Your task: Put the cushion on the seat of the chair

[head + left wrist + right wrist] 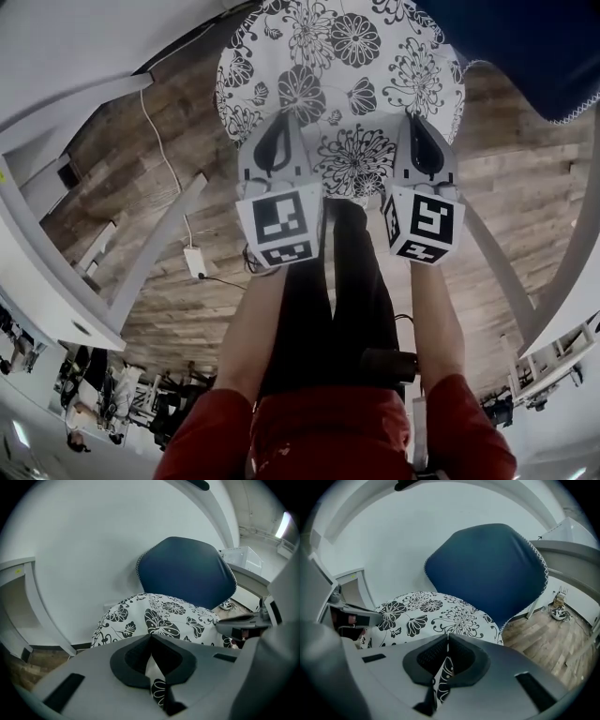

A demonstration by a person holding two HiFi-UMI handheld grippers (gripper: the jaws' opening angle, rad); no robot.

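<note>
Pinching near edge of cushion (342, 84): left tool (277, 124), right tool (418, 122) clamped side by side; chair (525, 47) beyond.

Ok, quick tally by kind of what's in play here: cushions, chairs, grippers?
floral cushion: 1
blue chair: 1
grippers: 2, the left gripper and the right gripper, each with its fingers shut on the floral cushion's edge
Total: 4

A fold of the flowered cushion (159, 616) is pinched between the jaws of the left gripper (151, 642); a blue chair back (187, 571) is seen behind it.
</note>
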